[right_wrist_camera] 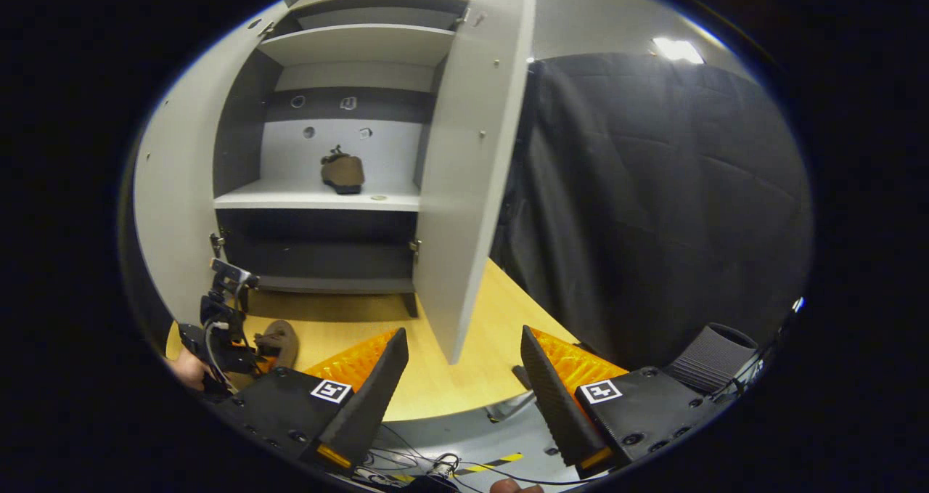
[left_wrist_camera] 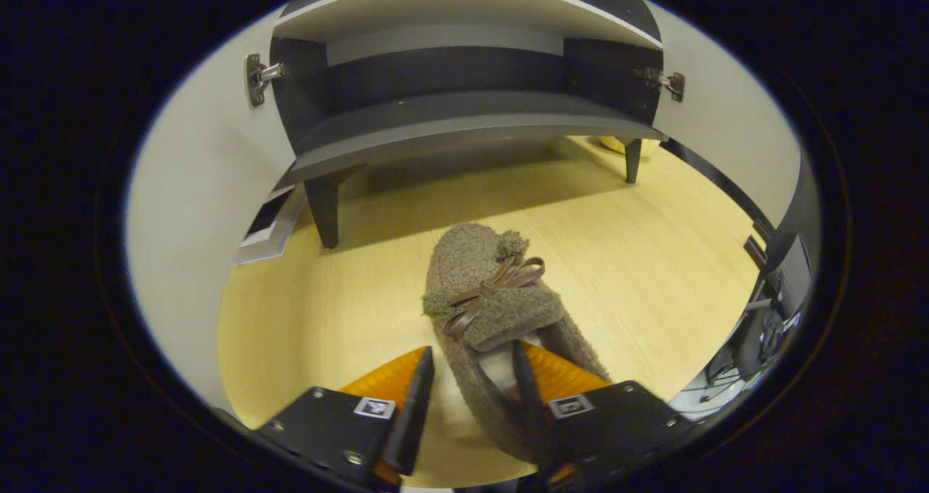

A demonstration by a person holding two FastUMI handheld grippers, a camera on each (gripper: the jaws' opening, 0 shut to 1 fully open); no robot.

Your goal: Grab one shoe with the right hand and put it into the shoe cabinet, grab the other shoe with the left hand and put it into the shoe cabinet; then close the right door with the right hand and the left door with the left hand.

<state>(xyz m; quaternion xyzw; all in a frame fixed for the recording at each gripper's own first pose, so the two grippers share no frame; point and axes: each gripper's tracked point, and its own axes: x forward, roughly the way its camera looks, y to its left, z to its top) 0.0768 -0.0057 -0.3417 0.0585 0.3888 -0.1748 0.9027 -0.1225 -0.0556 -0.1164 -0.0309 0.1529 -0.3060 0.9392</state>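
Observation:
A brown fuzzy shoe [left_wrist_camera: 486,297] with a bow lies on the wooden floor, toe toward the shoe cabinet [left_wrist_camera: 464,126]. My left gripper [left_wrist_camera: 472,391] is open at the shoe's heel end. One finger stands outside the shoe's left wall and the other sits in its opening. In the right gripper view the other brown shoe [right_wrist_camera: 342,173] rests on the cabinet's middle shelf [right_wrist_camera: 312,201]. My right gripper [right_wrist_camera: 464,384] hangs open and holds nothing, back from the cabinet. The left gripper [right_wrist_camera: 225,326] and its shoe [right_wrist_camera: 281,340] show low at the left.
Both cabinet doors stand open: the right door [right_wrist_camera: 464,173] juts out toward me and the left door [right_wrist_camera: 170,210] swings wide. A black cloth wall [right_wrist_camera: 653,210] is to the right. Cables [right_wrist_camera: 435,467] and a ribbed grey object [right_wrist_camera: 715,359] lie near the floor's edge.

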